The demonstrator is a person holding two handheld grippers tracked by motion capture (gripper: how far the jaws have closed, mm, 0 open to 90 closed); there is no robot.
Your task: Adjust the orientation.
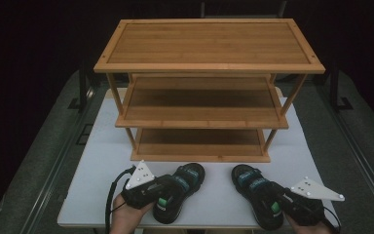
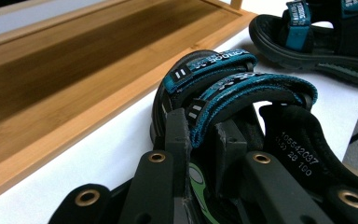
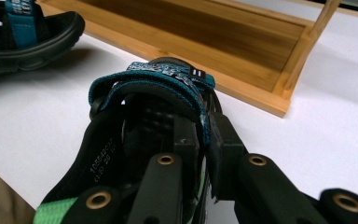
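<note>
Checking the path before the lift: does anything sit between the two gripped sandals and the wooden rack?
Nothing visible. Bare white table separates the left sandal and right sandal from the rack, whose shelves are empty.

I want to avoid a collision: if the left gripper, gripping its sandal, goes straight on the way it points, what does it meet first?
Probably the wooden rack's bottom shelf. The left gripper, shut on the left sandal, points diagonally toward it; depth is unclear.
</note>
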